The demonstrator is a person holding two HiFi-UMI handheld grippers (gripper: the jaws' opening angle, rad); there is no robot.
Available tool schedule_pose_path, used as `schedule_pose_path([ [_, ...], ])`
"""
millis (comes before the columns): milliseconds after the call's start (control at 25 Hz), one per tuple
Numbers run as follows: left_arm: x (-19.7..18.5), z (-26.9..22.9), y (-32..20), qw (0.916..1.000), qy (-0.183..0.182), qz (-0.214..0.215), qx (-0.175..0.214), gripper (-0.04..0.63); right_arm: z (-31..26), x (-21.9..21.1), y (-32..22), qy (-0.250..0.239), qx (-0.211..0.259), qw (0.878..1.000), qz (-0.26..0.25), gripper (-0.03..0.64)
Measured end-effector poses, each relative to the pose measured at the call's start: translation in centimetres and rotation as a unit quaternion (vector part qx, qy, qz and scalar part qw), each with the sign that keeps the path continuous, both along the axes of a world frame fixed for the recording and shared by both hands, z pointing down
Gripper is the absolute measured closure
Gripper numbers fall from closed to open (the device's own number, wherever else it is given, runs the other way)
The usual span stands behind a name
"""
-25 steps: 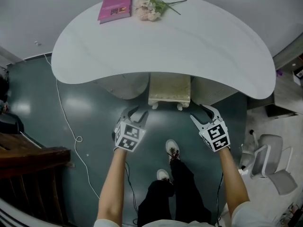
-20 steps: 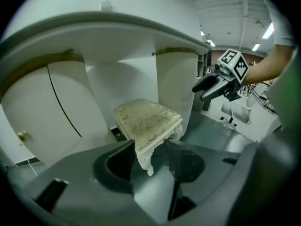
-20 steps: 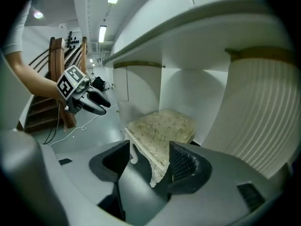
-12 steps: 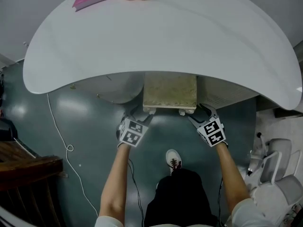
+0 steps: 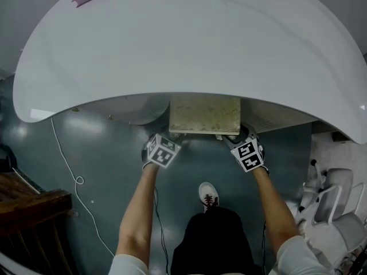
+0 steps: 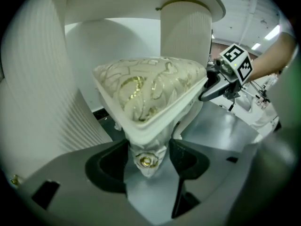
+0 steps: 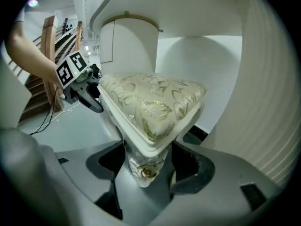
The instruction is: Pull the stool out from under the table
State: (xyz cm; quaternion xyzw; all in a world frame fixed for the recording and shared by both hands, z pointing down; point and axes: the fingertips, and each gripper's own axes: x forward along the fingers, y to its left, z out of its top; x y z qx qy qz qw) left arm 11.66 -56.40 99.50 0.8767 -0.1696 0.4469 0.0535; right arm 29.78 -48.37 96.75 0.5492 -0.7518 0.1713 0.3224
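Cream cushioned stool (image 5: 205,113) sits mostly under the white table (image 5: 183,44), only its front edge showing. L gripper (image 5: 164,140) is at the stool's front-left corner, R gripper (image 5: 241,140) at the front-right. Both grippers' jaws are opening, each w/ a carved corner leg (image 6: 146,160) between the pads, which don't appear to press it

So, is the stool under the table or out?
Mostly under: only a front strip of the stool shows past the table rim. The left gripper and right gripper straddle its front legs, jaws opening, not gripping.
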Motion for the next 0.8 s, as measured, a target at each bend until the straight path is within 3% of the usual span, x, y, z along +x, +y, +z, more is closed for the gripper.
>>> schedule_pose_path([
  [200,-0.2,-0.2,0.5,0.9999,0.006,-0.011,-0.005,0.33,-0.5,-0.1,0.4,-0.027,0.026,0.999,0.031,0.313],
  [520,-1.6,0.0,3.0,0.9995,0.017,-0.021,-0.015,0.331,-0.3,-1.5,2.8,-0.012,-0.016,0.999,0.041,0.324],
  [800,-4.7,-0.2,8.5,0.9992,-0.001,-0.027,-0.027,0.331,-0.5,-5.0,8.7,0.002,-0.063,0.998,0.019,0.328],
])
